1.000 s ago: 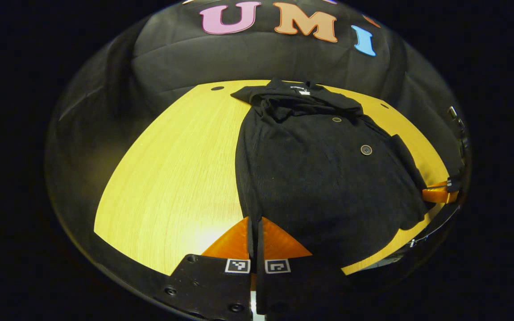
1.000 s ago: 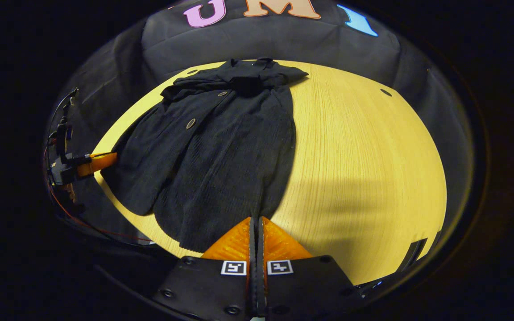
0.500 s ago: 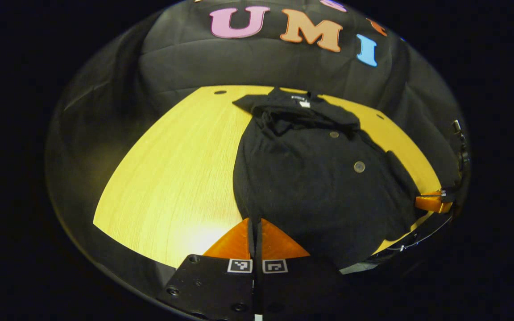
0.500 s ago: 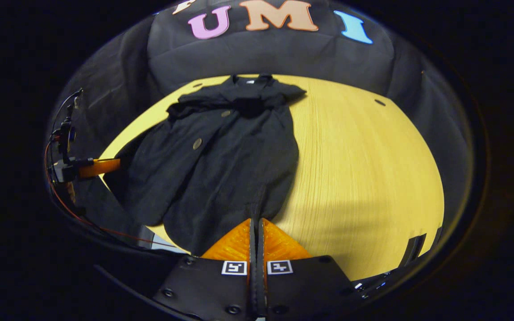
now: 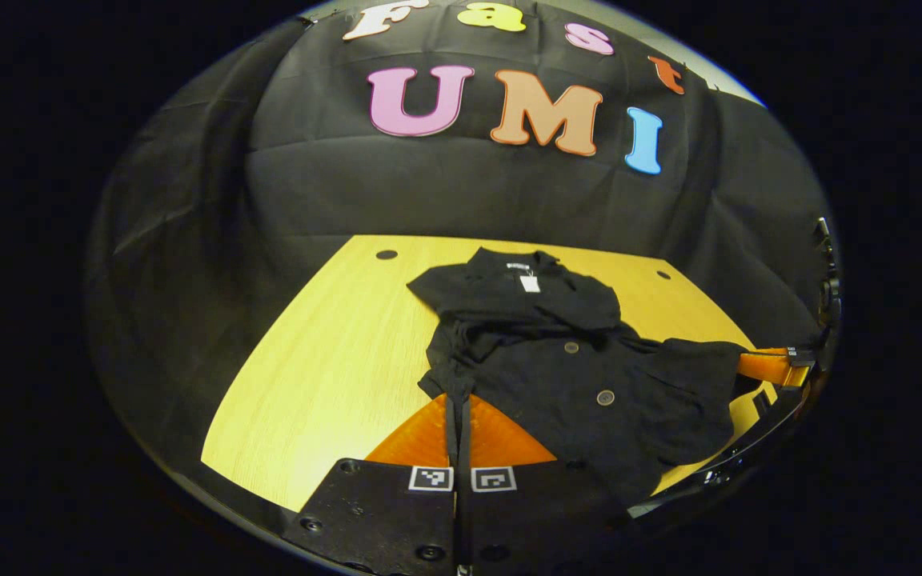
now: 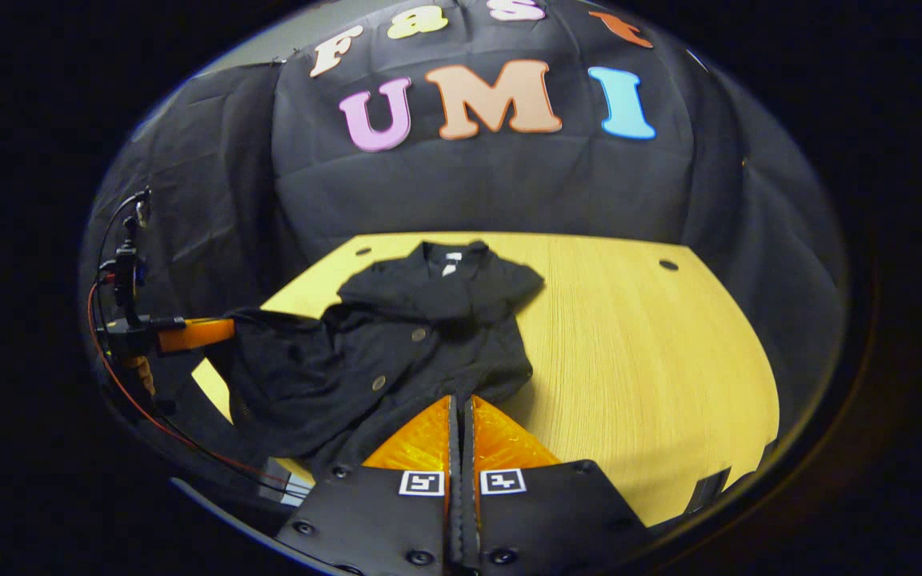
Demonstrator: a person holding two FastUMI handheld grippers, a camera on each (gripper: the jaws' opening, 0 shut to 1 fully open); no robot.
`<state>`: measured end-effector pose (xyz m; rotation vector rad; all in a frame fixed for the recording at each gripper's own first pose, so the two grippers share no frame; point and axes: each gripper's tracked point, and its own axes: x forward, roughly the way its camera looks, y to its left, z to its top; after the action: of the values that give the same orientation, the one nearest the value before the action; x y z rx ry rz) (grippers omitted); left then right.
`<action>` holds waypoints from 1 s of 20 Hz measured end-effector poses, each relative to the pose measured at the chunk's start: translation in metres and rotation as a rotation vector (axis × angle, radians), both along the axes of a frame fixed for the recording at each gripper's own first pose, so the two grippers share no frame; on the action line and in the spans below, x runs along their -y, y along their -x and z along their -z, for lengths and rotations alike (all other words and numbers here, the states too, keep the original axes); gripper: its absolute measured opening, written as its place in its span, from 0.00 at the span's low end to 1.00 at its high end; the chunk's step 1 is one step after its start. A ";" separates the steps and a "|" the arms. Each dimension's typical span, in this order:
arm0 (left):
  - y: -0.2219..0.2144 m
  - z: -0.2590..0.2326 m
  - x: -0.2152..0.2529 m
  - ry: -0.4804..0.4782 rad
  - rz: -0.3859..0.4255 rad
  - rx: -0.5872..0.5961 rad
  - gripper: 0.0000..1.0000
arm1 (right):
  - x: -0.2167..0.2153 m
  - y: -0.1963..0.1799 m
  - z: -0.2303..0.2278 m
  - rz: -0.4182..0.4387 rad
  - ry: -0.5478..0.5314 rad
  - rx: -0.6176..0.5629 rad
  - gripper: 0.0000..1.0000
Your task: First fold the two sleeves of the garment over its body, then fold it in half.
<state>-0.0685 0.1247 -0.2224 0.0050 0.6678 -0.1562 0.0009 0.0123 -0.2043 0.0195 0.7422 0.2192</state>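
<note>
A black cloth wall backs a yellow wood-grain table that spans the middle of both views. On it lies a black button-front garment, its collar toward the wall at frame centre and its lower hem lifted toward the cameras, so the cloth bunches in loose folds across the body. Two round buttons show on its front.

In the left gripper view, the left gripper sits at bottom centre, its orange fingers pressed together on a pinch of the garment's hem. The right gripper shows at the right edge of that frame, holding the hem's other corner.

In the right gripper view, the right gripper sits at bottom centre, orange fingers pressed together on the hem. The left gripper shows at the left edge, trailing a red cable.
</note>
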 end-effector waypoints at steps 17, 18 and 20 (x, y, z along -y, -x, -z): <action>-0.139 -0.076 0.005 -0.041 -0.042 0.190 0.00 | -0.008 -0.152 -0.102 0.016 -0.070 0.307 0.02; -0.149 -0.075 0.001 -0.047 -0.039 0.193 0.00 | -0.008 -0.161 -0.101 0.026 -0.060 0.309 0.02; -0.168 -0.073 -0.003 -0.059 -0.034 0.190 0.00 | -0.006 -0.176 -0.101 0.046 -0.051 0.310 0.00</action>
<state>0.0999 0.1280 -0.1495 0.0639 0.4826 -0.1014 0.1765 0.0184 -0.1031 0.0498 0.4273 0.1920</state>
